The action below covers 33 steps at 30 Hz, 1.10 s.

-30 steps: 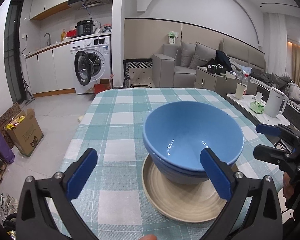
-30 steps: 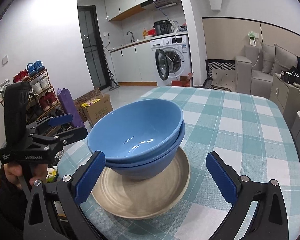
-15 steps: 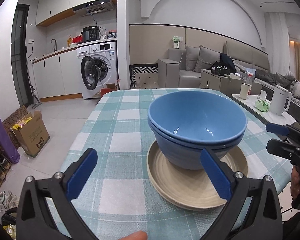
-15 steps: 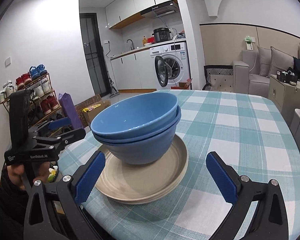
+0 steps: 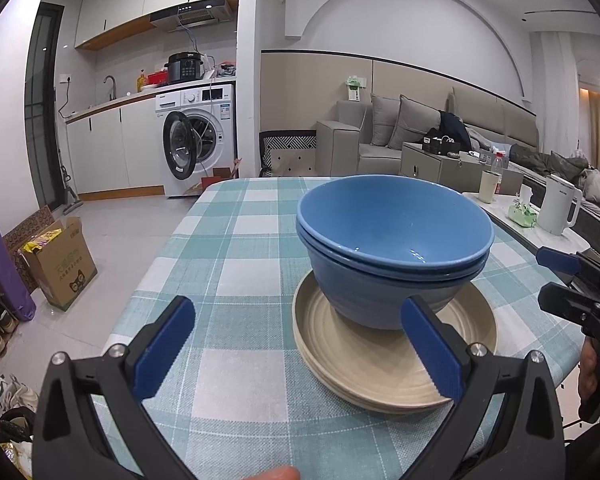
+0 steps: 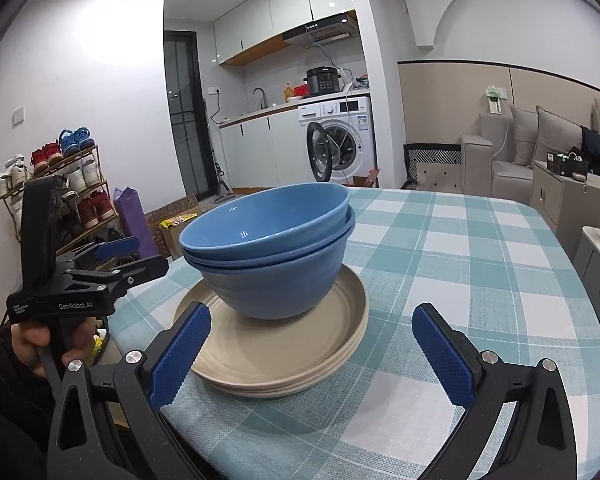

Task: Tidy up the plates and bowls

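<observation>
Two nested blue bowls (image 5: 392, 248) stand on a stack of beige plates (image 5: 380, 376) near the front edge of the checked table (image 5: 236, 272). My left gripper (image 5: 296, 352) is open and empty, low at the table's front edge, left of the stack; its right finger overlaps the plates in view. In the right wrist view the bowls (image 6: 272, 252) and plates (image 6: 284, 360) lie just ahead of my right gripper (image 6: 312, 356), which is open and empty. The left gripper also shows there (image 6: 132, 258) at the left.
The table's far half (image 6: 460, 240) holds nothing. A low side table with a white kettle (image 5: 558, 210) stands to the right. A cardboard box (image 5: 60, 264) and shoe rack (image 6: 60, 200) are on the floor to the left.
Both grippers have dropped lower and drawn slightly back, so the bowls now appear more side-on. The bowls and plates have not moved.
</observation>
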Available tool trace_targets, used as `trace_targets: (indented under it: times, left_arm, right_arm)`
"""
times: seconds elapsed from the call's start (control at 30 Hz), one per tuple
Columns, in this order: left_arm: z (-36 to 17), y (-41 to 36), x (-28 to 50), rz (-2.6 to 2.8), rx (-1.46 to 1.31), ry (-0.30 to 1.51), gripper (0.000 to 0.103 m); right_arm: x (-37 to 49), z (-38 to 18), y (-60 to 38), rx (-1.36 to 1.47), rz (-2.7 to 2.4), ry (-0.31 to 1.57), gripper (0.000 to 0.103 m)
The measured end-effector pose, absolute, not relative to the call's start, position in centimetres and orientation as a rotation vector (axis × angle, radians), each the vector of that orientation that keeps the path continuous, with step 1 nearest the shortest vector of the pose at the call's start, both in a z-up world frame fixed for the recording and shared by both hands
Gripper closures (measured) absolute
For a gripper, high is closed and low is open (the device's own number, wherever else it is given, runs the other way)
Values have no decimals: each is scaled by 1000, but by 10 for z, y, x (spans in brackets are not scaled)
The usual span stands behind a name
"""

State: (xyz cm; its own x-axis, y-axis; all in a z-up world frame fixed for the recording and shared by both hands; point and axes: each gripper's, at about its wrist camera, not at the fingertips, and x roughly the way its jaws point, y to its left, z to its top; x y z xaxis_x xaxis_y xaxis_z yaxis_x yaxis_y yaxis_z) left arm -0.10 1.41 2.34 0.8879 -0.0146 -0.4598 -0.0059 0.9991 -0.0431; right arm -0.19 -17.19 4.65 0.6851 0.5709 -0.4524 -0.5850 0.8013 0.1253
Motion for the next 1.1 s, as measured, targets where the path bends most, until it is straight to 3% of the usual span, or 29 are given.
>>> trace_targets:
  times: [1.1]
  left_arm:
    - [22, 10, -3, -12, -34, 476, 0]
  right_arm:
    - [-8, 40, -159, -58, 696, 497, 1]
